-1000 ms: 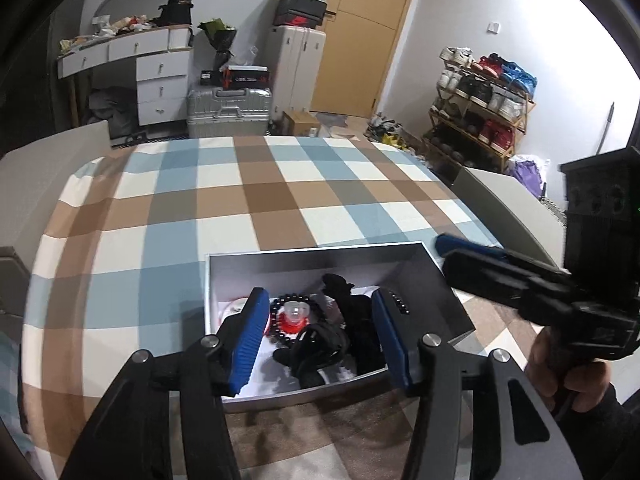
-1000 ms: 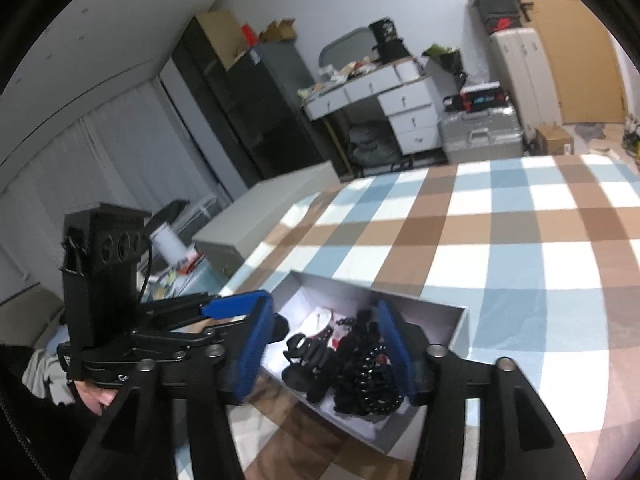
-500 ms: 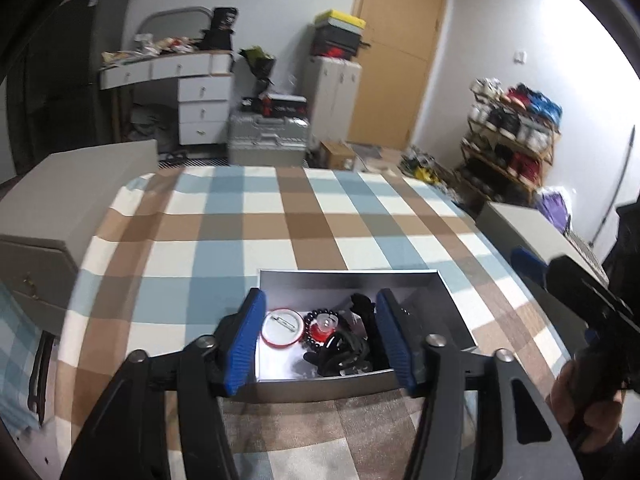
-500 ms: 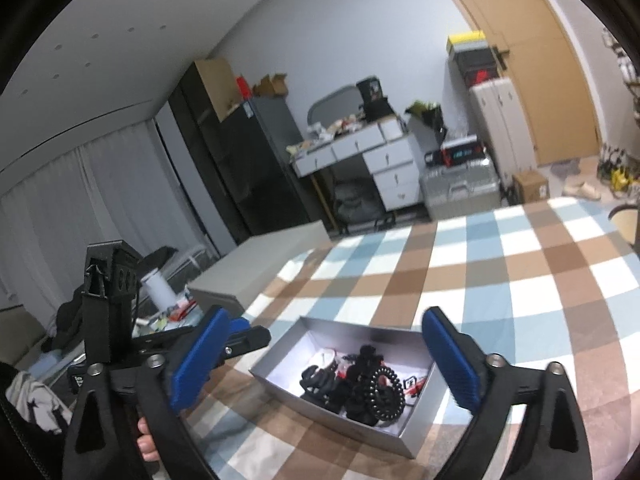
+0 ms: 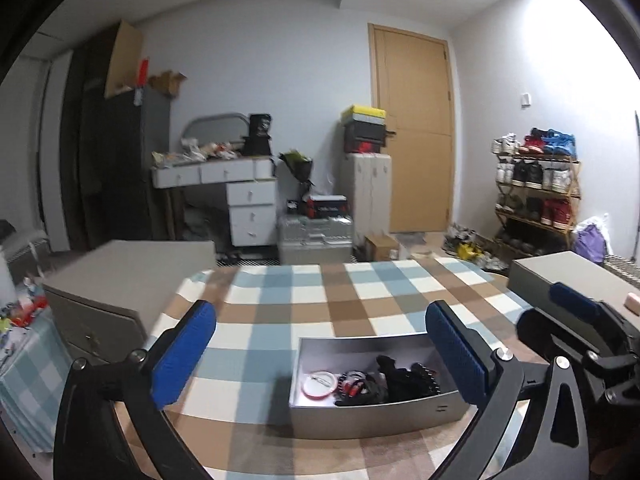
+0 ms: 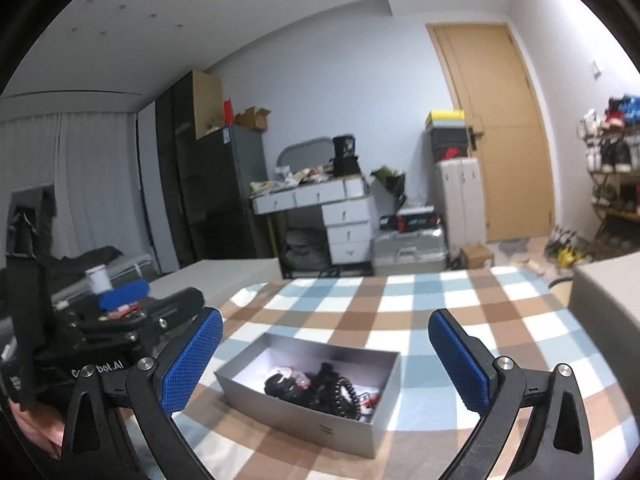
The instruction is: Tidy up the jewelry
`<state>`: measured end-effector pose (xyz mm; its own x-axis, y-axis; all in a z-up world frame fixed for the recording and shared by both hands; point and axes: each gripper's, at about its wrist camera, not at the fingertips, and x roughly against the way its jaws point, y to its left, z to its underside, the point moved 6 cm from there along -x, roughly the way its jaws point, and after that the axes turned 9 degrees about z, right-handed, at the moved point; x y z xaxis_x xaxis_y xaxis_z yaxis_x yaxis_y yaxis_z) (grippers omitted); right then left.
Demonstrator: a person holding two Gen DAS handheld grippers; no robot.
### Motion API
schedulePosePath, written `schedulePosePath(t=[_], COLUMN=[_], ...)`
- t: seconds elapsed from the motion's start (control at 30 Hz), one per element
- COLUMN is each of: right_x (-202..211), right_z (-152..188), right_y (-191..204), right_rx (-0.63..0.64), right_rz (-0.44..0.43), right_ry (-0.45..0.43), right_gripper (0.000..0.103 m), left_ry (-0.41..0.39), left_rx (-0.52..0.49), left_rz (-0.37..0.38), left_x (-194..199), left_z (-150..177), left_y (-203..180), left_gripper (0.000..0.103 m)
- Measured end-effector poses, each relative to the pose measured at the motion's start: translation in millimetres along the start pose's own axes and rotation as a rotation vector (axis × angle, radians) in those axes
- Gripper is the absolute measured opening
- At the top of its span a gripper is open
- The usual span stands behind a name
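An open silver box (image 5: 372,416) sits on the checked tablecloth (image 5: 340,312). It holds a tangle of black bead bracelets (image 5: 404,380), a round white badge with a red rim (image 5: 319,382) and small red pieces. My left gripper (image 5: 320,314) hovers short of the box, its jaws opening wide with nothing between them. My right gripper (image 6: 326,318) is open and empty too, and the box (image 6: 300,412) lies low between its fingers with the dark jewelry (image 6: 320,386) inside. Each gripper shows at the edge of the other's view.
Grey cabinets flank the table at the left (image 5: 120,276) and right (image 5: 560,276). Beyond are a white desk with drawers (image 5: 248,208), a wooden door (image 5: 416,132) and a shoe rack (image 5: 536,192). A hand (image 6: 28,424) holds the left gripper.
Both grippers pulled back from the box and tilted upward, so more of the room shows. Both sets of jaws spread from half closed to wide. The box looks smaller and lower.
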<state>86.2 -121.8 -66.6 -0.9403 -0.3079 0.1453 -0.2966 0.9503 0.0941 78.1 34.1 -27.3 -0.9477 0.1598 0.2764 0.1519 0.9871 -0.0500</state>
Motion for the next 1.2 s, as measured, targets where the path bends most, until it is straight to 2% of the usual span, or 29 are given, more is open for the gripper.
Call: schedulePosePath(t=[0.33,0.57,0.87,1.07,1.2], right_x=[12,4,-6,-19,-17], right_z=[7,26,33,43,43], right_y=[5,2,-13,-12,-8], right_rx=[0.073,0.094,0.056,0.097,0.119], right_rz=[0.053,0.092,0.151,0.208,0.199], right_ry=[-0.08,-0.049,0.006,0.091,0.086], right_gripper=[0.103,0.103,0.103,0.103,0.103], left_ry=[-0.048,-0.041,-0.007,0.04,0.029], left_rx=[0.061,0.032,0.017,0.074,0.044], left_rz=[-0.129,-0.183,-0.164,-0.149,-0.132], left_x=[4,1,0,-4,1], left_z=[13,30,44,48,46], left_y=[25,28,24,32,22], left_gripper=[0.102,0.102,0.102,0.102,0.102])
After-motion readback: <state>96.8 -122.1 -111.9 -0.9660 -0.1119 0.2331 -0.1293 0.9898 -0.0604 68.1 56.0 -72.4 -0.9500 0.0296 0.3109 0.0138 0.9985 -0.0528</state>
